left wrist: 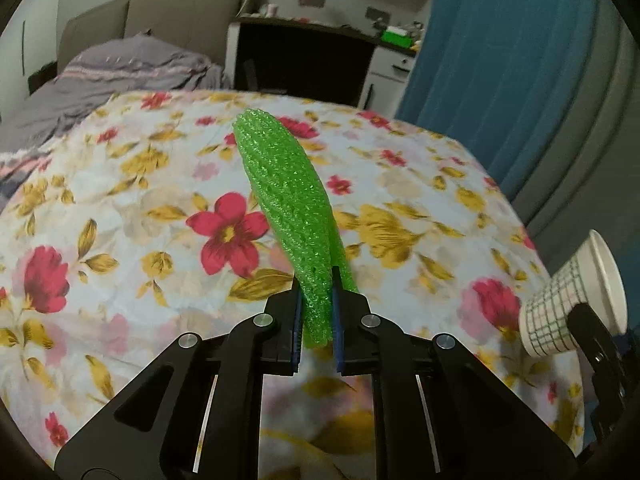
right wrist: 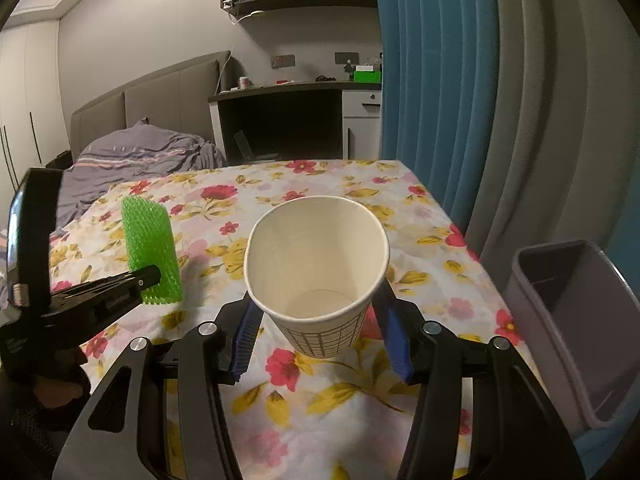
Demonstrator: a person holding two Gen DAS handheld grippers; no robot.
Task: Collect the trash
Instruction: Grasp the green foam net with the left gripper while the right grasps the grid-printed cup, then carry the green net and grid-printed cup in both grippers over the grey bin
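My left gripper (left wrist: 316,284) is shut on a green foam net sleeve (left wrist: 288,200) and holds it upright above the floral bedsheet (left wrist: 120,208). The sleeve also shows in the right wrist view (right wrist: 150,246), with the left gripper (right wrist: 150,276) on it. My right gripper (right wrist: 316,296) is shut on a white paper cup (right wrist: 320,264) with a grid print, mouth tilted toward the camera, empty inside. The cup also shows at the right edge of the left wrist view (left wrist: 576,300). Both grippers hover over the bed.
A grey bin (right wrist: 576,320) stands open to the right of the bed, beside blue and grey curtains (right wrist: 460,100). A grey duvet (right wrist: 136,160) lies at the bed's far left. A dark desk (right wrist: 288,120) stands beyond the bed.
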